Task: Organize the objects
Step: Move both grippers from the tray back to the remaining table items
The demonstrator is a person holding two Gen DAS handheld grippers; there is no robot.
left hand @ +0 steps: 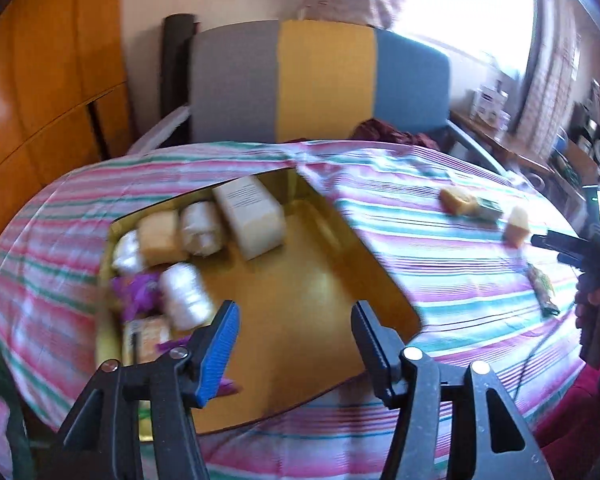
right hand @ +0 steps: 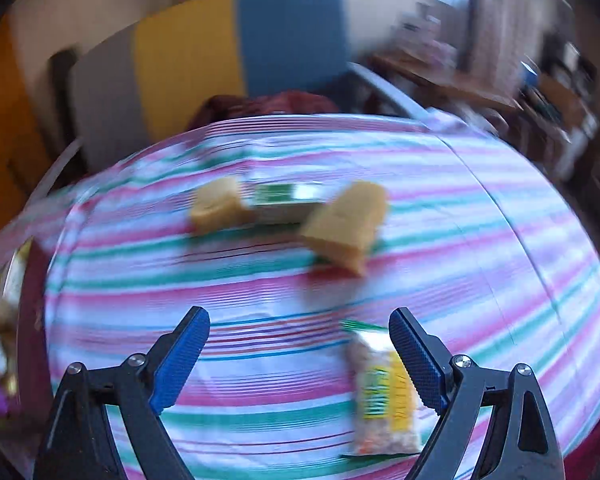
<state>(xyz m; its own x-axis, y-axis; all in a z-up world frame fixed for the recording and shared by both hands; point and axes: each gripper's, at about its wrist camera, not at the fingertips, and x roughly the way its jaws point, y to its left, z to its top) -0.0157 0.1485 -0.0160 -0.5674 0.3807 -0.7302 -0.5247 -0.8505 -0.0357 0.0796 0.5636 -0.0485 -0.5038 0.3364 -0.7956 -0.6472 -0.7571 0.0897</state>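
Observation:
A gold tray [left hand: 300, 280] lies on the striped tablecloth and holds a white box [left hand: 252, 216], wrapped white rolls [left hand: 184, 296], a yellow block [left hand: 160, 236] and purple packets [left hand: 136, 292] along its left side. My left gripper [left hand: 296, 316] is open and empty above the tray's near part. My right gripper [right hand: 300, 320] is open and empty over the cloth; it also shows at the right edge of the left wrist view [left hand: 556, 248]. Two yellow blocks [right hand: 216, 206] [right hand: 348, 226], a green box [right hand: 286, 198] and a snack packet [right hand: 384, 388] lie on the cloth ahead of it.
A chair with a grey, yellow and blue back [left hand: 320, 80] stands behind the table, with dark red cloth [left hand: 388, 132] on its seat. A wooden cabinet [left hand: 32, 80] is at the left. A cluttered shelf [left hand: 580, 148] is at the right.

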